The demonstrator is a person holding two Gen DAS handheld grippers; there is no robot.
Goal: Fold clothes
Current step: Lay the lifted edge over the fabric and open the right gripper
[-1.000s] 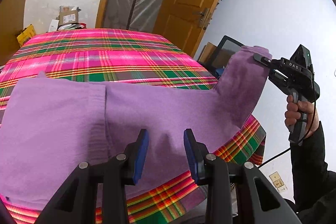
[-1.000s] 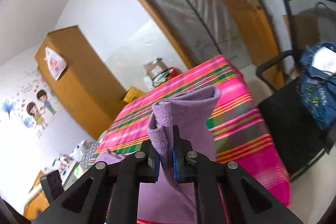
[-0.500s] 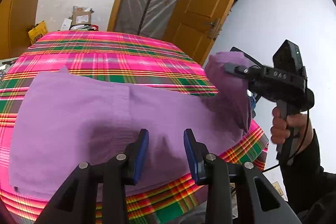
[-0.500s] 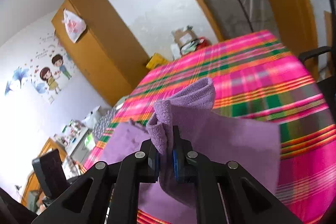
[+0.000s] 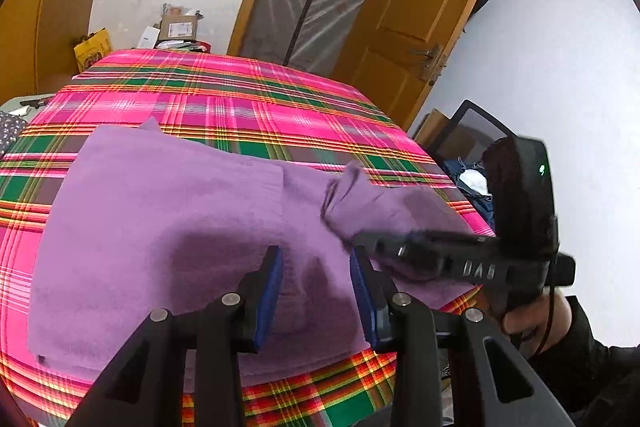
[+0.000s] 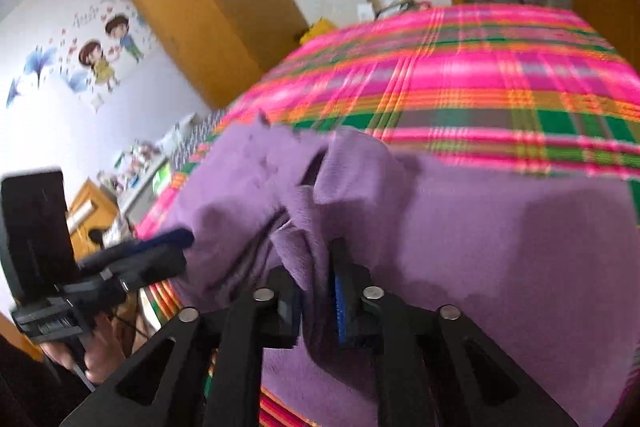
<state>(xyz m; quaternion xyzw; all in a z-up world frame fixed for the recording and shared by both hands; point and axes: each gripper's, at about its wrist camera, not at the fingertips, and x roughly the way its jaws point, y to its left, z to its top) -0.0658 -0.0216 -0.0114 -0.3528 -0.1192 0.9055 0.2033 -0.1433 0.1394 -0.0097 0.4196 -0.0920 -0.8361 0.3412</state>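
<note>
Right now the risk sits in how the fold gets let go. On the left, the left tool hovers with its blue pads spread wide and nothing between them, low over the near edge of the purple garment, which lies spread flat on the plaid-covered bench. It pins nothing, so if the cloth gets tugged, I reckon the whole body of it could slide toward the bench edge, where its hem already hangs close to the drop. Moving to the middle, the folded-over sleeve stands up in a bunched peak, not lying flat, on the garment's right side. Further right, the right tool has just been easing its jaws apart, and the sleeve's end is between them; from the right wrist view the plush cloth looks to be touching one pad, but I cannot tell whether it is truly loose. If the cloth clings to that pad as the hand pulls away, the sleeve may drag back out and undo the fold. Even if it drops clean, the crumpled end looks likely to land twisted, leaving a lump that later folds would trap. The picture is blurred, so how the sleeve's tip lies is unclear.
</note>
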